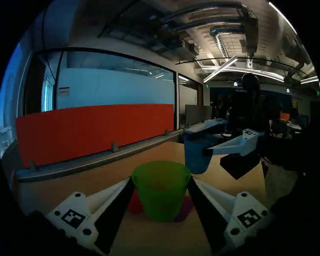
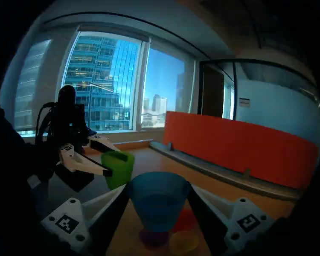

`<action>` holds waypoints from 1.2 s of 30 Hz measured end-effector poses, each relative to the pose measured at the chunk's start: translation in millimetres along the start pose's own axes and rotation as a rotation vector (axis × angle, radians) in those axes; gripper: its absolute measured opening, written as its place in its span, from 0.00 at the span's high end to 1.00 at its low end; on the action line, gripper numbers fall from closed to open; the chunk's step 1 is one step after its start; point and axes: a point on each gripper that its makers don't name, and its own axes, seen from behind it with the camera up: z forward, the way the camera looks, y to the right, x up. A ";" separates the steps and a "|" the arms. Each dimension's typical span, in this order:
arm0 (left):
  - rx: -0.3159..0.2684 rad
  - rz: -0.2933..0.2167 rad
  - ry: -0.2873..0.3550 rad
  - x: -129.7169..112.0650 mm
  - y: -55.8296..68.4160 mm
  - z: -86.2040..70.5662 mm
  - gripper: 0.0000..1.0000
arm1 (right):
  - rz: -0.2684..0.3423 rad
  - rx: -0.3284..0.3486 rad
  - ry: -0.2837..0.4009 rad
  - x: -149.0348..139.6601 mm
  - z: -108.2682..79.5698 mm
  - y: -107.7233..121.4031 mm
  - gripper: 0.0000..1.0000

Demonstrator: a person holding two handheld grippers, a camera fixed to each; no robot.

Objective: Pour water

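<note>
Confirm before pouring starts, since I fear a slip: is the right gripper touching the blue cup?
Touching. The right gripper view shows both fingers of the right gripper pressed against the sides of the blue cup, no gap at either.

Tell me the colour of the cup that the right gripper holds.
The cup is blue, clearest in the right gripper view.

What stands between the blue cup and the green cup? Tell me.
Nothing visible. The blue cup in the right gripper and the green cup in the left gripper have open air between them. Small coloured cups sit lower, on the table.
</note>
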 end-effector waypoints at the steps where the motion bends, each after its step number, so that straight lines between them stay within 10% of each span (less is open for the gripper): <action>1: -0.002 0.001 0.000 -0.3 0.6 -0.3 0.12 | -0.004 0.001 0.002 1.6 0.3 -0.7 0.06; 36: -0.065 0.001 0.013 -11.7 34.1 -4.7 0.13 | -0.151 0.014 0.065 56.1 13.8 -6.6 0.06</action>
